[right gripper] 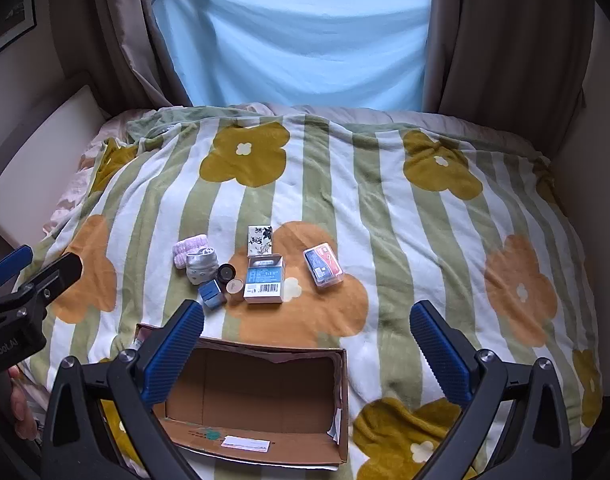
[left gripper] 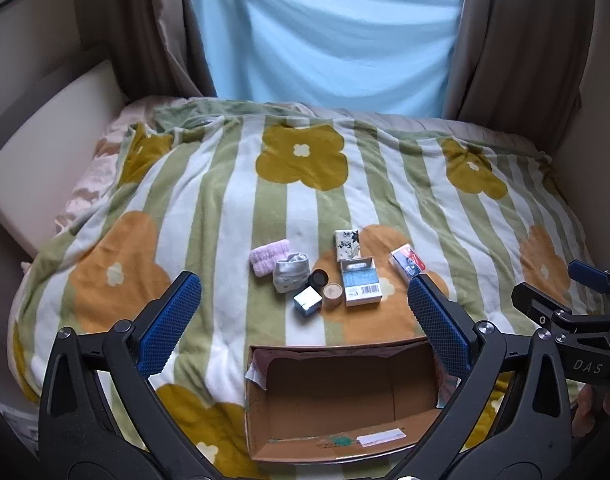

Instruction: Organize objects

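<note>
An open, empty cardboard box (left gripper: 337, 408) (right gripper: 261, 396) sits on the flowered blanket near me. Beyond it lie small items: pink socks (left gripper: 268, 257) (right gripper: 189, 249), grey socks (left gripper: 290, 276) (right gripper: 201, 266), a black jar (left gripper: 318, 279) (right gripper: 226, 271), a tan round tin (left gripper: 332, 293) (right gripper: 234, 287), a small blue cube box (left gripper: 307, 301) (right gripper: 212, 293), a white-blue carton (left gripper: 361, 284) (right gripper: 265, 278), a floral pack (left gripper: 347, 245) (right gripper: 260, 240) and a clear card case (left gripper: 407, 264) (right gripper: 323, 265). My left gripper (left gripper: 305, 320) and right gripper (right gripper: 307, 344) hover open and empty above the box.
The striped flower blanket (left gripper: 305, 184) covers a bed. A padded headboard (left gripper: 45, 152) runs along the left. Curtains and a light blue sheet (left gripper: 329, 40) hang behind. The right gripper shows at the right edge of the left wrist view (left gripper: 577, 312).
</note>
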{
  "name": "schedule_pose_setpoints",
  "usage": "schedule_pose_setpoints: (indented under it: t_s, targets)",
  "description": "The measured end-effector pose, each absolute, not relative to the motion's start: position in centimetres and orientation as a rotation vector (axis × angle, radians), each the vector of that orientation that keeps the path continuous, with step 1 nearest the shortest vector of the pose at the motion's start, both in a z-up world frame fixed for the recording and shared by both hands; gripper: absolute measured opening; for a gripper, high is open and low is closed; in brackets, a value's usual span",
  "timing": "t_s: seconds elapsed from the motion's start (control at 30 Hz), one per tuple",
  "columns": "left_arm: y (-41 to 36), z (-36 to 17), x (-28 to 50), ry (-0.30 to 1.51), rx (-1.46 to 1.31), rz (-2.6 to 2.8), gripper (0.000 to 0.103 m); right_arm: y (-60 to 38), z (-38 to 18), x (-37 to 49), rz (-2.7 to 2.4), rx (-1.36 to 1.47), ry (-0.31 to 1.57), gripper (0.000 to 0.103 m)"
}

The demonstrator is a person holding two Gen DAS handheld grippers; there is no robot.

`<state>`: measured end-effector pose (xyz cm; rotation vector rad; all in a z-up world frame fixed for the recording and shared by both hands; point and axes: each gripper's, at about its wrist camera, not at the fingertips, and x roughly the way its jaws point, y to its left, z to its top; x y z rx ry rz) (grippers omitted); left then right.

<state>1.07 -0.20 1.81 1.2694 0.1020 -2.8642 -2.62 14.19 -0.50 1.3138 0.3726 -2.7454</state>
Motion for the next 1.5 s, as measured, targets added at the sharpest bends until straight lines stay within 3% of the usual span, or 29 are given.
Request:
schedule_pose_setpoints:
  t_s: [1.5]
  targets:
    - [-0.8,3.4,1.0,0.148,1.211,-2.847,0.103,13.5,0.0,-2.1,-2.809,1.271,0.35,0.102]
